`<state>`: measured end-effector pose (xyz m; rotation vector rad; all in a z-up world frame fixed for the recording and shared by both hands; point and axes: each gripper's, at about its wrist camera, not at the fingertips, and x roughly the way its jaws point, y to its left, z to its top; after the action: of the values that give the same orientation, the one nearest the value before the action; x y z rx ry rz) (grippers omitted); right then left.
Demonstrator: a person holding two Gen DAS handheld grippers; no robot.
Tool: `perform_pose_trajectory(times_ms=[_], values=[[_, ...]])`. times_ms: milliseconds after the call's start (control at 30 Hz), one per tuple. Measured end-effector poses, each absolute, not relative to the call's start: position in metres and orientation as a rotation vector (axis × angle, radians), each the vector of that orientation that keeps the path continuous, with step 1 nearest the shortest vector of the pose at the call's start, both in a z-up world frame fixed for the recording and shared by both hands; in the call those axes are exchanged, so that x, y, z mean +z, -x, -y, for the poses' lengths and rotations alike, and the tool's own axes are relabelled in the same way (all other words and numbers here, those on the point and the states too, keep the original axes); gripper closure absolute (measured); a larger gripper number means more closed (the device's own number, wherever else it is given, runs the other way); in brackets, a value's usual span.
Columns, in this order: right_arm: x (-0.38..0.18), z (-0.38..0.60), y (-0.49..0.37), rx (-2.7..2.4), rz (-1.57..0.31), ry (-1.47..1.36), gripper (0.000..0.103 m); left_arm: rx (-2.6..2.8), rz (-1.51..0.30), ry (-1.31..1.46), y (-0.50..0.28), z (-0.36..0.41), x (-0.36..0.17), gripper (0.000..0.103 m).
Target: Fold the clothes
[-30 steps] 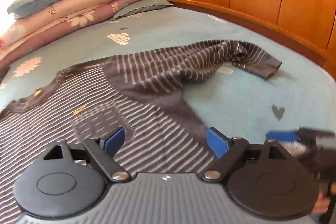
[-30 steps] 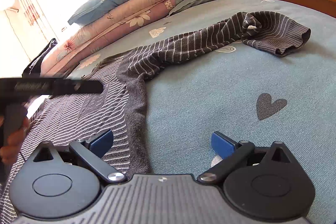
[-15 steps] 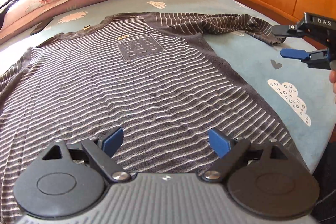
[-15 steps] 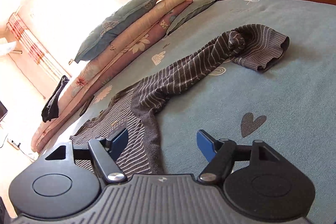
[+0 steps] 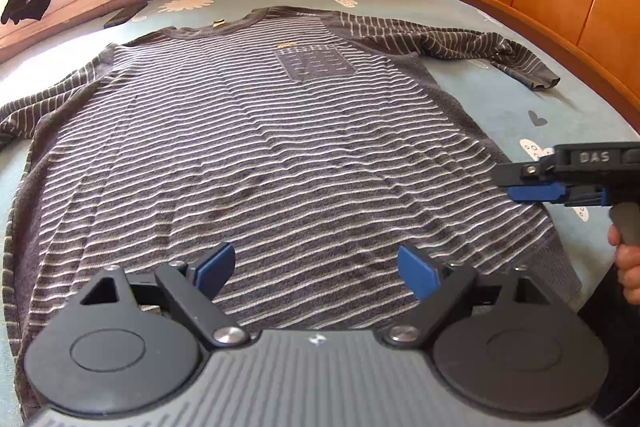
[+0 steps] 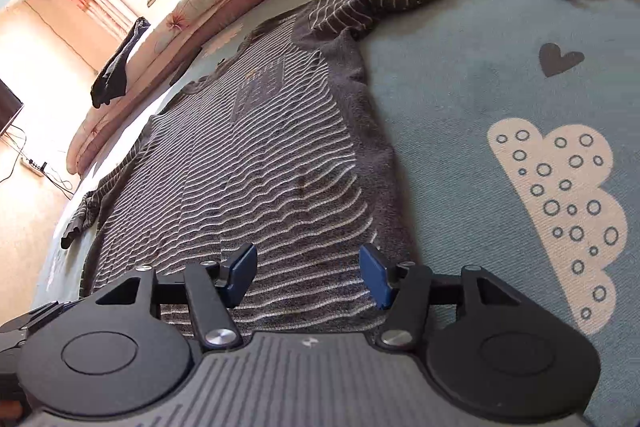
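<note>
Left hand-held gripper point(image 5: 316, 267): jaws wide apart, nothing between them, hovering over the near hem of the sweater.
Right hand-held gripper point(image 6: 308, 273): jaws closing, still apart, no cloth pinched; it hangs above the near right corner of the sweater.
Bed point(image 5: 568, 99): blue printed sheet, soft underlay, so cloth can be pinched off it without scraping.
Sweater point(image 5: 248, 147): striped knit, spread flat, face up across the bed, collar far, hem near; likely light, limp and stretchy, so it will sag and drag rather than hold shape.
Right sleeve point(image 5: 472, 47): stretched toward the far right, cuff bunched; probably wants straightening or folding in first.
Left sleeve point(image 5: 24, 111): runs off to the left edge, partly out of view.
Hold points: near hem corners or shoulder seams, pinching both layers at an edge, since a mid-panel grab would only tent the knit.
</note>
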<state>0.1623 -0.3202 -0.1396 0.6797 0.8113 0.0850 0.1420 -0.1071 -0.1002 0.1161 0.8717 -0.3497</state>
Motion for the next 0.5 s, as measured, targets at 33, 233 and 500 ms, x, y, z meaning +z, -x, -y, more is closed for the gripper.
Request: perform_pose_trajectory(times_ms=[33, 233, 500], values=[[-0.140, 0.326, -0.156, 0.080, -0.813, -0.707, 0.041, -0.342, -0.882, -0.114, -0.143, 0.104, -0.103, 0.015], [-0.130, 0.306, -0.157, 0.077, -0.867, -0.618, 0.021, -0.349, -0.937, -0.054, -0.145, 0.088, -0.116, 0.015], [-0.130, 0.277, -0.161, 0.060, -0.871, -0.511, 0.000, -0.421, -0.958, 0.132, -0.142, 0.048, -0.126, 0.006]])
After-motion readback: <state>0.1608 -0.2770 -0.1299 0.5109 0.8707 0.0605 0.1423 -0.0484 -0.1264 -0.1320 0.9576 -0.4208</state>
